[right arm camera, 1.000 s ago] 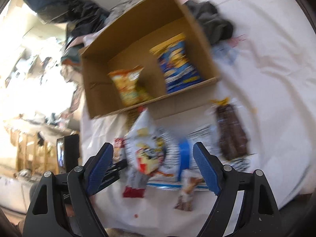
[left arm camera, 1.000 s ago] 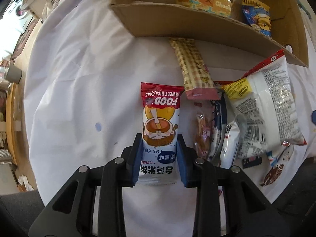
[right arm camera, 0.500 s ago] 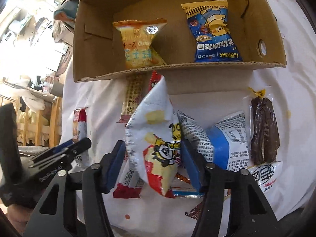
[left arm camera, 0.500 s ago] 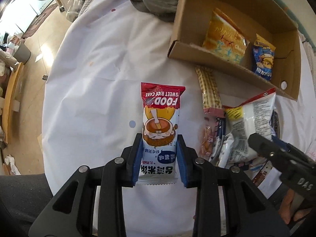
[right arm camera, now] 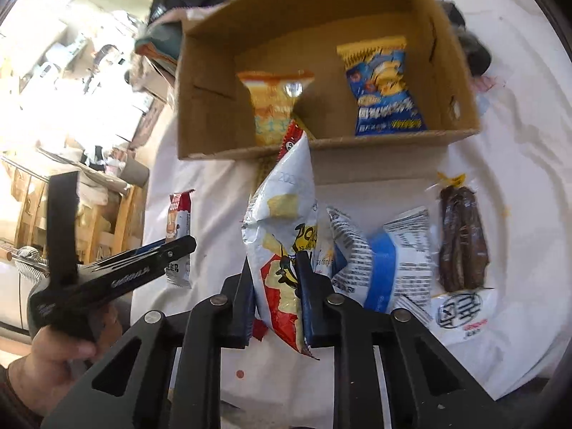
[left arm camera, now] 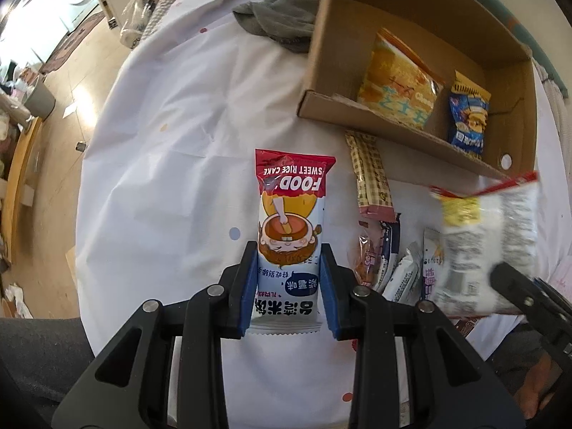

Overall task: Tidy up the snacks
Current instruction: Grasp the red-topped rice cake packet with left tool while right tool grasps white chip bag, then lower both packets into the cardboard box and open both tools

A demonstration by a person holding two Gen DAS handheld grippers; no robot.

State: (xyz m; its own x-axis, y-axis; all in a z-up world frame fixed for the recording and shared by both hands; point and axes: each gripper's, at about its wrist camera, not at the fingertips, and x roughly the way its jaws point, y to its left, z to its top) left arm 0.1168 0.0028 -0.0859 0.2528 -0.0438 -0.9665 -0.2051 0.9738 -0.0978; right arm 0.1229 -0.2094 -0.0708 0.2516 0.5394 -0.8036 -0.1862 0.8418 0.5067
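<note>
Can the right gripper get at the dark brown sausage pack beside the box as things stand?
Probably not yet: the right gripper is already shut on the white chip bag. The sausage pack itself lies uncovered on the white cloth, so once that bag is dropped off the way looks free.

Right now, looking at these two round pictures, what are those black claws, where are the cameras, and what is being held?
No robot here: a person holds a hand-operated two-finger gripper in each hand, with a fisheye camera on each looking along its fingers. The left gripper clamps a sweet rice cake packet. The right gripper pinches a white crinkly snack bag. Below, a white tablecloth carries a cardboard box holding an orange cheese snack bag and a blue snack bag, with loose snacks beside it, including a dark brown sausage pack.
</note>
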